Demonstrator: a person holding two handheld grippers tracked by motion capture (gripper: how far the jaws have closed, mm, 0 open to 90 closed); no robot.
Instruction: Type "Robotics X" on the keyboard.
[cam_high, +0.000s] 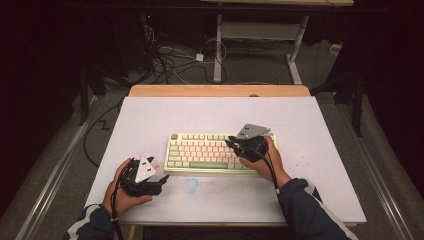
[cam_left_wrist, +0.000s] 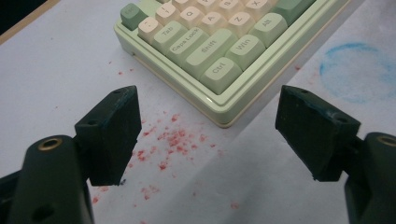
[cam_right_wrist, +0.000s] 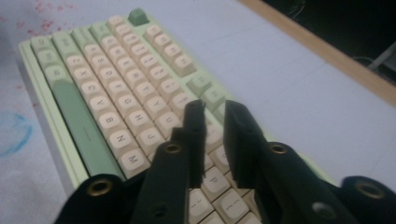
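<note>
1. Two grippers: you are holding the right gripper (cam_high: 235, 144) over the keyboard (cam_high: 200, 152), jaws nearly pressed together, pinching nothing.
2. You are resting the left gripper (cam_high: 162, 181) off its near-left corner, jaws spread (long axis running left-right); the right is nearer.

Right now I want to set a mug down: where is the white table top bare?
Bare: the wide strip of white table top behind the green and cream keyboard, and its right side. Crowded: the keyboard's left corner, by the left gripper, red specks and blue ring stain.
</note>
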